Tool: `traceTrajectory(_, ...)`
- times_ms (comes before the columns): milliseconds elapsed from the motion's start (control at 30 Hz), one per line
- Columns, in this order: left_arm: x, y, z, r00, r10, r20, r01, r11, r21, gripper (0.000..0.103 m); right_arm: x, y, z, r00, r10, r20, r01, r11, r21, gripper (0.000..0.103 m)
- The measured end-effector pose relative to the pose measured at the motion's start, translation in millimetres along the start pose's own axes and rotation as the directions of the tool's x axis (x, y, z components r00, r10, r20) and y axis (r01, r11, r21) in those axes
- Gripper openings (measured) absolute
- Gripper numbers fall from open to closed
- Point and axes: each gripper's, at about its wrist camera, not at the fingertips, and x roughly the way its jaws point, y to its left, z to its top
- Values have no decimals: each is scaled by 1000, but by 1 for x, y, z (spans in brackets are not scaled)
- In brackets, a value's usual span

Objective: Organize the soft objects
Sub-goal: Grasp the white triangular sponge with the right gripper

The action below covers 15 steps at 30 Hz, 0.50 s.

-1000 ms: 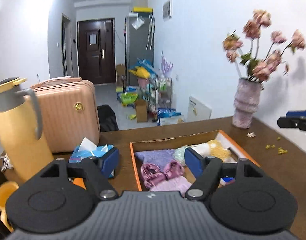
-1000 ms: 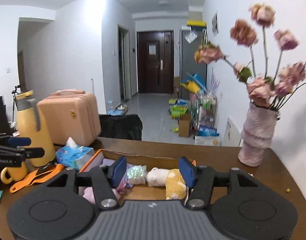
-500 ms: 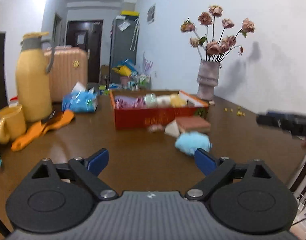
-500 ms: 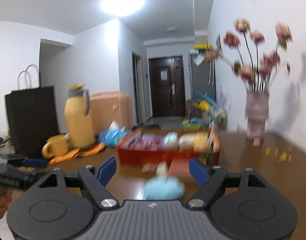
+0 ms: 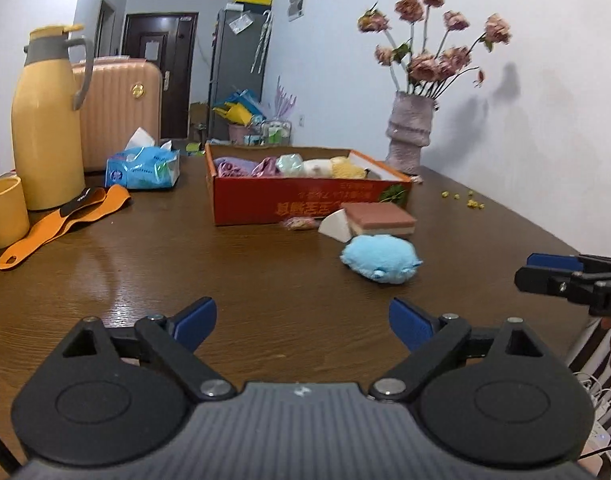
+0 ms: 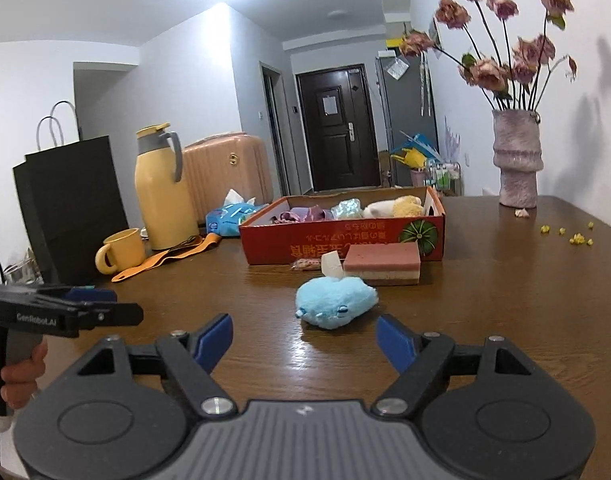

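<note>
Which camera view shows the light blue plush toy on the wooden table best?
The right wrist view shows the light blue plush toy best: it lies near the centre, just ahead of the open right gripper, with its face visible. The left wrist view shows the same toy farther away and to the right, seen more from the side.

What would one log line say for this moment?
left gripper: open, empty | right gripper: open, empty | blue plush: on table, outside red box

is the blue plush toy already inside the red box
No, the blue plush toy lies on the table in front of the red box, near the layered sponge.
</note>
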Motion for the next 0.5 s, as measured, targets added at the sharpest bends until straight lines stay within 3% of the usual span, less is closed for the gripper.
traceTrajectory(167, 48, 9, 28, 1000, 14, 25, -16, 996, 85, 94, 49, -4, 26, 1000, -27, -15, 26, 997, -73, 71)
traceTrajectory(267, 95, 16, 45, 1000, 12, -9, -11, 993, 120, 84, 90, -4, 42, 998, -48, -29, 44, 989, -138, 63)
traceTrajectory(333, 127, 19, 55, 998, 22, -58, -14, 990, 142, 75, 117, -6, 53, 998, -39, -50, 31, 987, -160, 59)
traceTrajectory(500, 181, 23, 68, 994, 10, -105, 10, 981, 194, 75, 195, -12, 76, 992, 15, -122, -40, 979, -201, 55)
